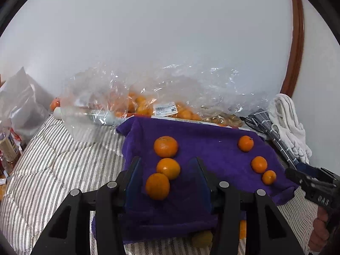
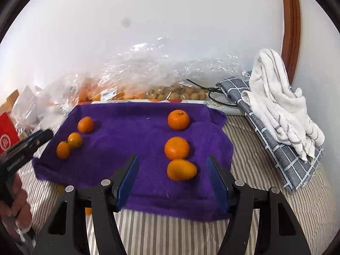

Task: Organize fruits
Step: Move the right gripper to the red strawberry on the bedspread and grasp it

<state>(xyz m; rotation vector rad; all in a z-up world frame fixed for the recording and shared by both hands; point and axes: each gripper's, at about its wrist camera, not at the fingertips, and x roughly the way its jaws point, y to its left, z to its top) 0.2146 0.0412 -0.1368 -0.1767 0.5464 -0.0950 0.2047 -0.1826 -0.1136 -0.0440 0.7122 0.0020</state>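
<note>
We see purple towel [image 2: 131, 140]: fuzzy matt cloth. Oranges [image 2: 176, 148]: waxy, dimpled peel, slight sheen. Bags [image 1: 119, 93]: clear crinkled glossy plastic. Bedcover [image 1: 55, 165]: striped quilted fabric. White towel [image 2: 276, 106]: nubby terry. Gripper pads [image 2: 128, 178]: smooth blue plastic; frames matt black.

Both grippers tilt downward, jaws parted and gripping nothing: the left gripper [image 1: 167, 177] narrower, the right gripper [image 2: 172, 175] wider, each held by a hand [image 2: 16, 204]

Yellowish round fruit [image 1: 201, 238] half hidden under purple fuzzy towel [image 1: 191, 223] & black gripper arm; small orange bit [image 2: 88, 210] peeks behind other gripper; fruits in crinkly clear plastic bags [image 2: 148, 74] too blurry to tell.
</note>
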